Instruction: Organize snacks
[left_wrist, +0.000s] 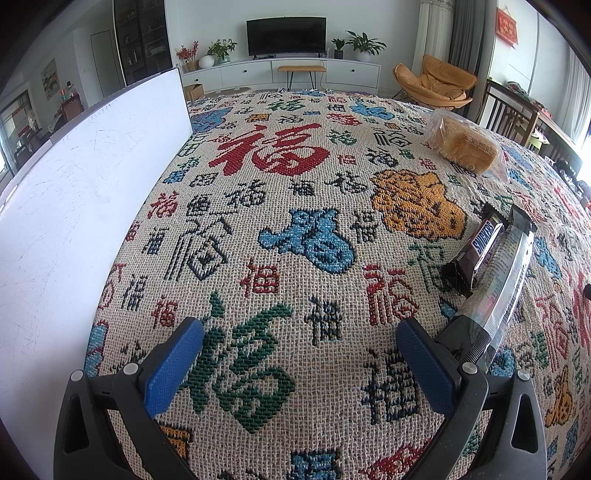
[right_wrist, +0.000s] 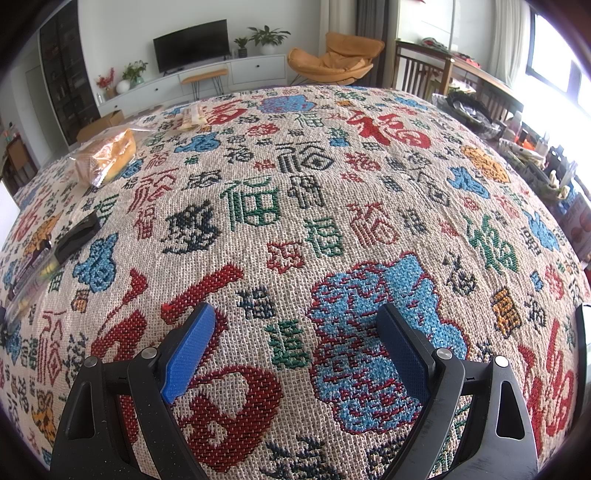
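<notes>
Both my left gripper (left_wrist: 300, 334) and right gripper (right_wrist: 295, 319) gape wide and empty over the tablecloth (left_wrist: 295, 229); Snickers bar (left_wrist: 476, 248) near its right edge.

On the woven cloth (left_wrist: 295, 206) there are four wrapped snacks in all. One is a bagged bread loaf (left_wrist: 463, 144), toward the cloth's far right edge in the left wrist view. One is a Snickers bar (left_wrist: 476, 251), and one is a long clear-wrapped packet (left_wrist: 498, 291) touching it along its right side, both near the right edge. One is a pale wrapped snack (right_wrist: 194, 114), seen only in the right wrist view, near the far edge. One white board (left_wrist: 74, 229) stands along the left edge. Two grippers appear, each with two blue pads.
</notes>
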